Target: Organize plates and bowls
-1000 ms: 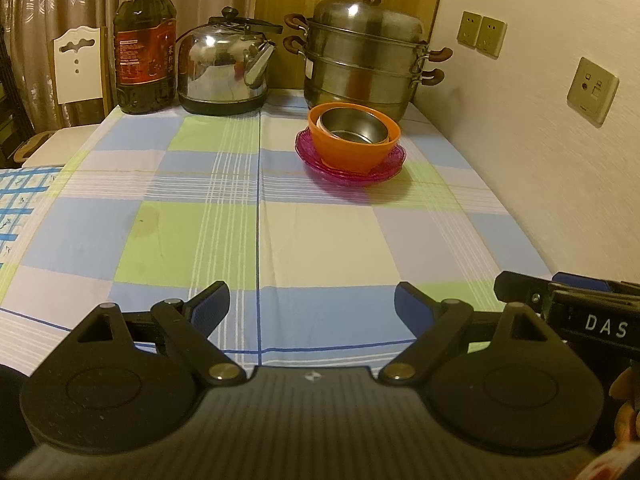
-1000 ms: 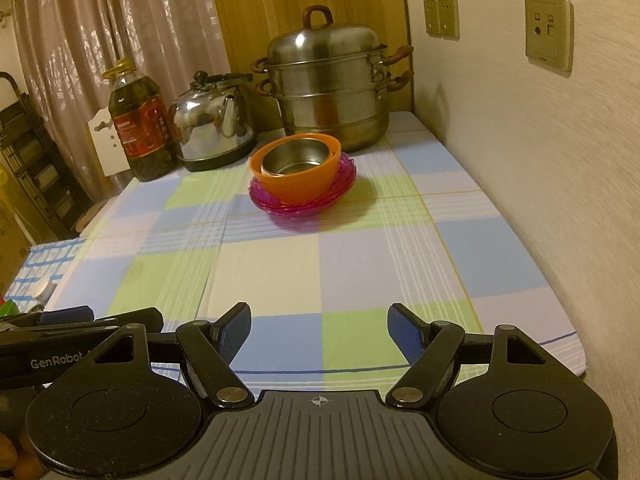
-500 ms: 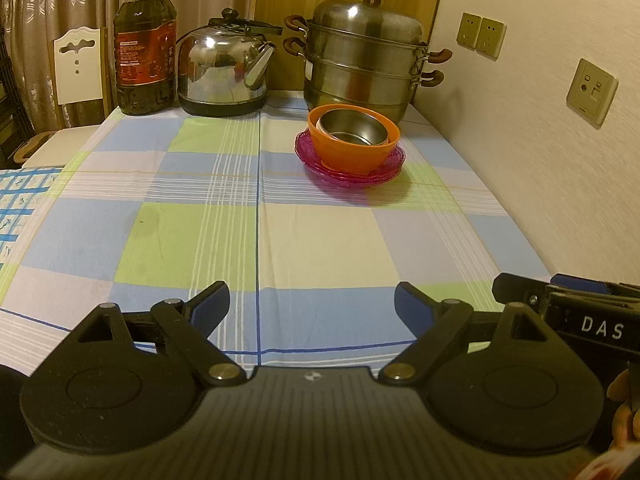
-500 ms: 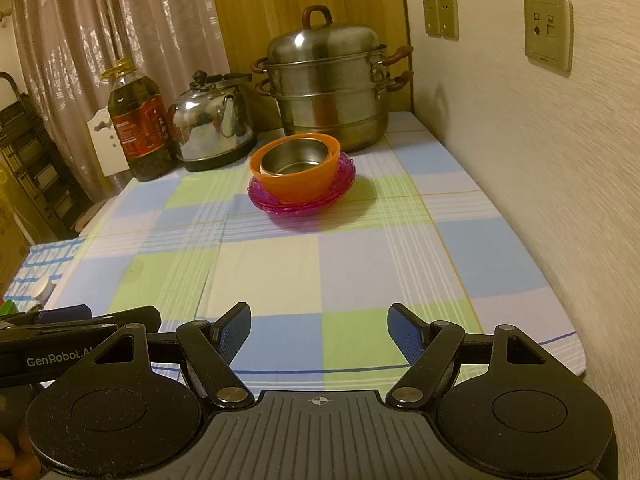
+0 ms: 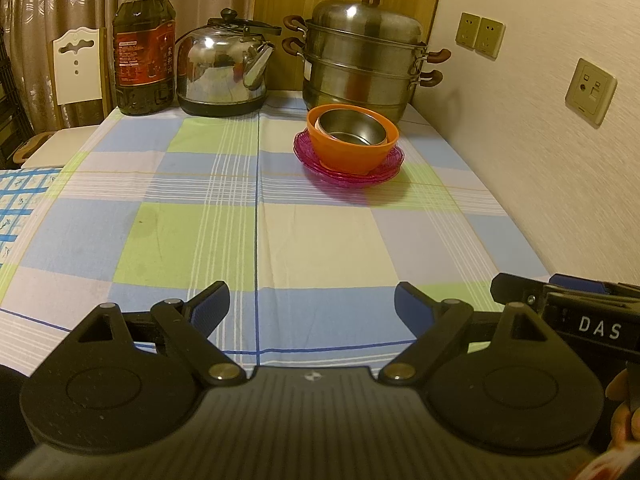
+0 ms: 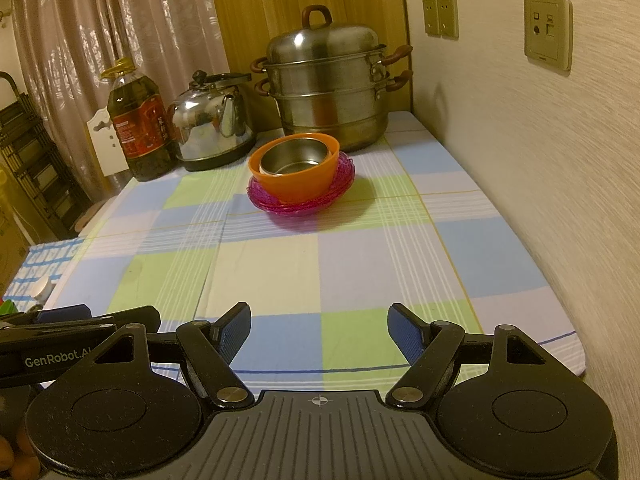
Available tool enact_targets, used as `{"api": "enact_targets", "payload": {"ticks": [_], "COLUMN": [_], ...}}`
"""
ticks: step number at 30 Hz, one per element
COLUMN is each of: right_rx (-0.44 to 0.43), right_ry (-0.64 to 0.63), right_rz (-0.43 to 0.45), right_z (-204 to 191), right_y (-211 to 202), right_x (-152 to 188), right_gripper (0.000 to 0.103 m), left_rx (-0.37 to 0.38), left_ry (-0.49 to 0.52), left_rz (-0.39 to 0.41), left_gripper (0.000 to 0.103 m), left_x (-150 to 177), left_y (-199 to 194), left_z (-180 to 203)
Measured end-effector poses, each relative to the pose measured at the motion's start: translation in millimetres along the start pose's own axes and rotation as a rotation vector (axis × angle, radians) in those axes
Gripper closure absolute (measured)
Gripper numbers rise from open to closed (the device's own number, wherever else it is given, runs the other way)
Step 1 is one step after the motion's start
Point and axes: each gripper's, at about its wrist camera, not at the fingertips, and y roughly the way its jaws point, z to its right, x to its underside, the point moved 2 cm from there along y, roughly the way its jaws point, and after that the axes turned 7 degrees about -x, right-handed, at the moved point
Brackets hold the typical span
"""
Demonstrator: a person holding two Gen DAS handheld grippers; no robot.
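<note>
Far back on the checked tablecloth (image 5: 280,240) stands one stack: magenta plates (image 5: 386,170), an orange bowl (image 5: 352,152) on them, and a steel bowl (image 5: 352,130) nested inside it. The right wrist view shows the same stack: plates (image 6: 340,190), orange bowl (image 6: 304,182), steel bowl (image 6: 294,158). My left gripper (image 5: 312,306) hangs open over the table's near edge, nothing between its fingers. My right gripper (image 6: 320,330) is open too, empty, at the near edge beside the left one. Both are far from the stack.
Behind the stack stand a tiered steel steamer pot (image 5: 360,64), a steel kettle (image 5: 224,76) and an oil bottle (image 5: 142,48). A wall with sockets (image 5: 590,90) runs along the table's right side. A white chair back (image 5: 78,64) stands at the far left.
</note>
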Motion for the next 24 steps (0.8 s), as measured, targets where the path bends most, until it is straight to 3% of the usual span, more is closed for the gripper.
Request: {"api": "enact_targets", "payload": {"ticks": [24], "right_rx": [-0.001], "right_ry": [0.001], "right_rz": [-0.002], "right_z": [1.4], "right_y": [0.3], "right_x": [0.4], "right_gripper": [0.028], "left_rx": [0.008], "left_ry": [-0.001], "left_rz": [0.008], "left_gripper": [0.015], "left_x": [3.7], "left_y": [-1.2], "left_z": [3.4]}}
